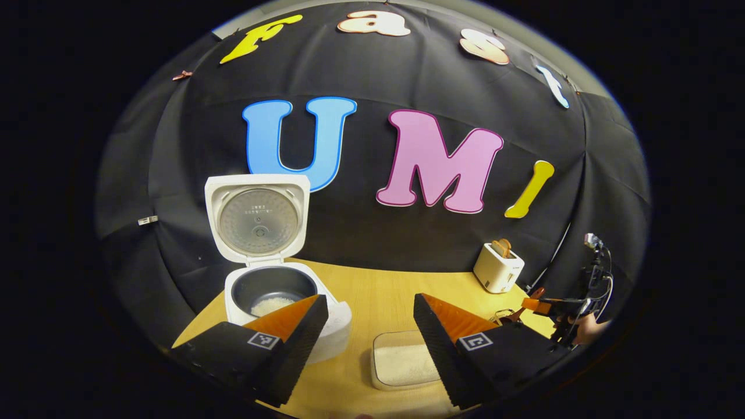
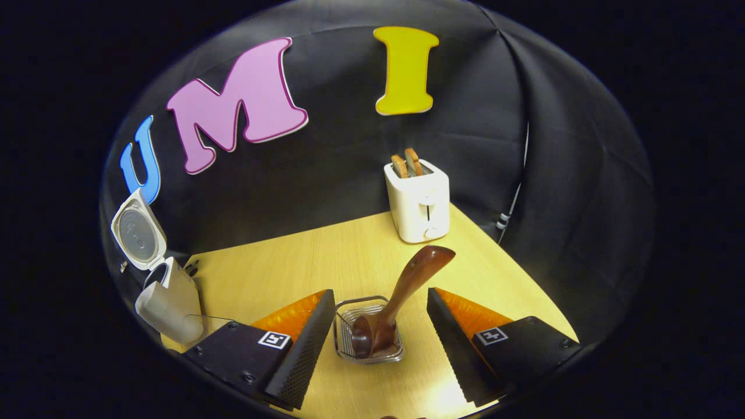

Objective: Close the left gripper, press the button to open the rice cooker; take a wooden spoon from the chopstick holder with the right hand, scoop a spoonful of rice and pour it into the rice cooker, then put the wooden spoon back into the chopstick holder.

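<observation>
resting wooden spoon (image 2: pixel 407 291) in chopstick holder (image 2: pixel 344 326)

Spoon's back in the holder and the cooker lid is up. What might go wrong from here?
The wooden spoon leans steeply out of the small wire chopstick holder, its handle between the open right gripper fingers; pulling away carelessly might catch it and tip the holder. The left gripper hangs open between the rice cooker, lid up, and the uncovered rice tray; a low sweep might knock either and spill rice.
</observation>
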